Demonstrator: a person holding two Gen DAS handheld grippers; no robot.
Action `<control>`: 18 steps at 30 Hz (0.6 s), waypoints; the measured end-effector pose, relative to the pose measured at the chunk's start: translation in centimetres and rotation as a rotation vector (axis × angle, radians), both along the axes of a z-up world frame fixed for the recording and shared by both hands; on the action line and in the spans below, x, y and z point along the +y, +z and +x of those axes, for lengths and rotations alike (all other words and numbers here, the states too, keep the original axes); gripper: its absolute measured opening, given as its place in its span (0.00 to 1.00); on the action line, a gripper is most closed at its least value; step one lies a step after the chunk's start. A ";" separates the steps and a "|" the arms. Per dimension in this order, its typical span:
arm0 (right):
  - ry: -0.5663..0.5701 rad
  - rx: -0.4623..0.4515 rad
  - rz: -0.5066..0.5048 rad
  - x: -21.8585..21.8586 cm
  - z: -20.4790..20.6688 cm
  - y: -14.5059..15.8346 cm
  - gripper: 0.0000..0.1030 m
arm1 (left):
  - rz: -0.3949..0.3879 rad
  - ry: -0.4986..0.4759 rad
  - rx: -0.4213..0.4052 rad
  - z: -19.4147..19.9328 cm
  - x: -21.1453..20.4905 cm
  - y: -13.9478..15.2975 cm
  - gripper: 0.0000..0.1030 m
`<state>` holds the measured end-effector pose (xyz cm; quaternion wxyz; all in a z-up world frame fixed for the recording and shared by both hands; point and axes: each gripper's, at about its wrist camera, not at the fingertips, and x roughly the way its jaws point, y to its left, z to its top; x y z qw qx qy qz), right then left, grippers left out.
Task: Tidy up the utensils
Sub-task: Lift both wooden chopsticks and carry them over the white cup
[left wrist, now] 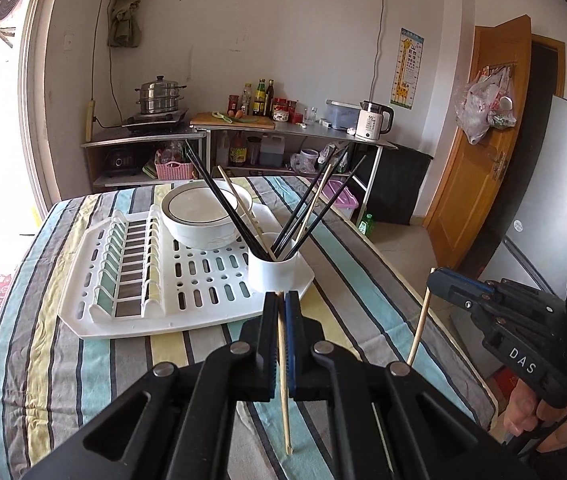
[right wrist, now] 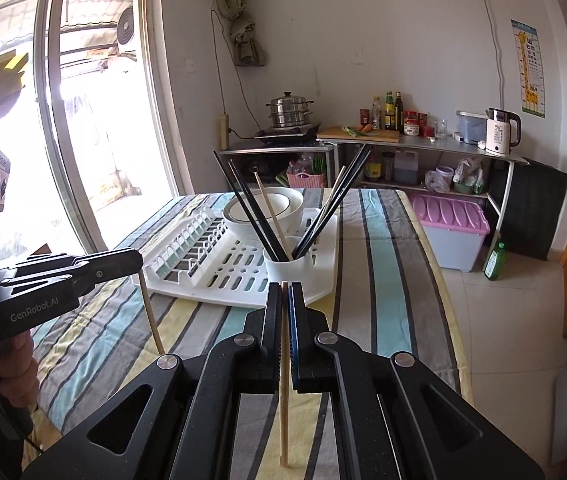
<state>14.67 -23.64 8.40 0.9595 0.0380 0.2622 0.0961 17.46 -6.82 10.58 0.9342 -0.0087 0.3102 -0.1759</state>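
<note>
Two tongs each clamp one bamboo chopstick: left tongs (left wrist: 282,300), right tongs (right wrist: 284,292). Striped surface (left wrist: 63,360) lies open at lower frame; the white cup (left wrist: 271,272) of chopsticks stands centre, on the rack (left wrist: 203,280).

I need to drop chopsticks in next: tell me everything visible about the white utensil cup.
The white utensil cup is a smooth, plastic-looking cylinder standing upright on the near right corner of the white drying rack, in front of the bowl. It holds several black chopsticks and a few pale wooden ones, fanned left and right.

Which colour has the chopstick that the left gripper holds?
Pale wooden tan chopstick, clearest in the left wrist view.
</note>
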 end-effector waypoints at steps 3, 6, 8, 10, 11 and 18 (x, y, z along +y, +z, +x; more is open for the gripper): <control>-0.002 -0.009 -0.005 0.0 -0.5 0.0 0.03 | -0.009 -0.003 -0.007 -0.7 0.4 -0.1 0.03; -0.003 -0.012 -0.009 0.1 -0.9 0.2 0.03 | -0.005 -0.007 -0.010 -1.4 0.6 -0.2 0.03; -0.004 -0.013 -0.008 0.0 -1.0 0.2 0.03 | -0.006 -0.006 -0.007 -1.4 0.7 -0.1 0.03; -0.005 -0.018 -0.006 0.0 -1.1 0.5 0.03 | -0.018 -0.007 0.000 -1.3 0.9 0.1 0.03; -0.005 -0.022 -0.004 0.0 -1.1 0.6 0.03 | -0.019 -0.006 0.000 -1.2 0.9 0.1 0.03; -0.009 -0.048 -0.010 0.0 -0.3 1.9 0.02 | -0.020 -0.013 -0.003 0.1 0.7 1.2 0.03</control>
